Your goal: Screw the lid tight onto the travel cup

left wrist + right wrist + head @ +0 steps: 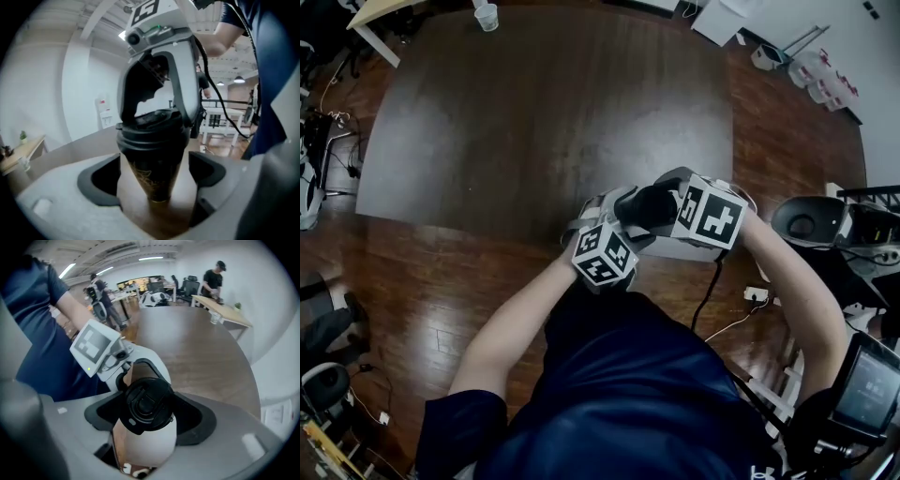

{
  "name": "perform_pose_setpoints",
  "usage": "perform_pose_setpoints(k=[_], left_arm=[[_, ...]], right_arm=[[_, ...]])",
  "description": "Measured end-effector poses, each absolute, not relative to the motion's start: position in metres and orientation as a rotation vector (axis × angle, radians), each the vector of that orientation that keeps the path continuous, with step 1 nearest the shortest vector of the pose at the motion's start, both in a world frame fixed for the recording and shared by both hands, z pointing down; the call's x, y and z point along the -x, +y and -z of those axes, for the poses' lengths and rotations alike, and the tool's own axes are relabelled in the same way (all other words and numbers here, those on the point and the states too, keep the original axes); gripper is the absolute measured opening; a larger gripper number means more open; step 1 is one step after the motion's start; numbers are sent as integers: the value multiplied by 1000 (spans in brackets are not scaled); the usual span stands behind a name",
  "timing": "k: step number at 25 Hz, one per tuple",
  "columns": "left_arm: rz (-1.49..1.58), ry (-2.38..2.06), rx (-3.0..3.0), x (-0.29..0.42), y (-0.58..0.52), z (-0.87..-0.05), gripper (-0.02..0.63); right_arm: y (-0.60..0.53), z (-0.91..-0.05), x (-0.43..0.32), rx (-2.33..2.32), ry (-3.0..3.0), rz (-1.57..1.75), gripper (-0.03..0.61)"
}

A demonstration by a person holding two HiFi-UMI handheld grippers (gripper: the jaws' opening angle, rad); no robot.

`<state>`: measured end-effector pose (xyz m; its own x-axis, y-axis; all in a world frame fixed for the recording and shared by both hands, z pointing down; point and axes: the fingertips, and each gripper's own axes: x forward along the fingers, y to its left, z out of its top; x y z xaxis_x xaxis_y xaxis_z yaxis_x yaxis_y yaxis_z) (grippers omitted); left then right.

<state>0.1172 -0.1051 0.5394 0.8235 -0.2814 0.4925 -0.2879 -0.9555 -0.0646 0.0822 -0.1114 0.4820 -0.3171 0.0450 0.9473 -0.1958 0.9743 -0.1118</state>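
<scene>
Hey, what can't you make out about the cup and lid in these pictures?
Head view: the cup is hidden beneath the left gripper and right gripper.
Left gripper view: the print on the cup is too blurred to read.
Both gripper views: the lid covers the thread, so how tightly it sits is hidden.

- Head view: steeply down over the table (534, 112).
- Left gripper view: close, facing the travel cup (152, 173).
- Right gripper view: close above that cup's lid (146, 404).
</scene>
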Motion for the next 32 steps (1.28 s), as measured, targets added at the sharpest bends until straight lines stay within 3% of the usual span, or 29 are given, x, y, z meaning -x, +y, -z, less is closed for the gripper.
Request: perform_pose_setpoints(k=[3, 5, 11, 14, 23, 28, 32], left_arm=[[-863, -297, -3031, -123, -106, -543, 449], [-865, -309, -3033, -123, -109, -542, 407], [-803, -622, -2927, -118, -114, -540, 399], [-757, -749, -2841, -116, -114, -539, 397], [-895, -289, -3024, -119, -110, -545, 408], [-821, -518, -2930, -118, -113, -545, 407], [-836, -648, -2870, -117, -111, -549, 405]], right_arm=[[-108, -480, -79, 144, -1846, -38, 339], [-108, -480, -79, 171, -1846, -35, 339], [-121, -480, -81, -369, -1919, -452, 339], [-123, -483, -85, -504, -1924, -501, 339], [-109, -478, -74, -48, -1996, -150, 339], [-119, -480, -77, -365, -2017, -456, 339], [-118, -483, -81, -537, -2014, -499, 339]])
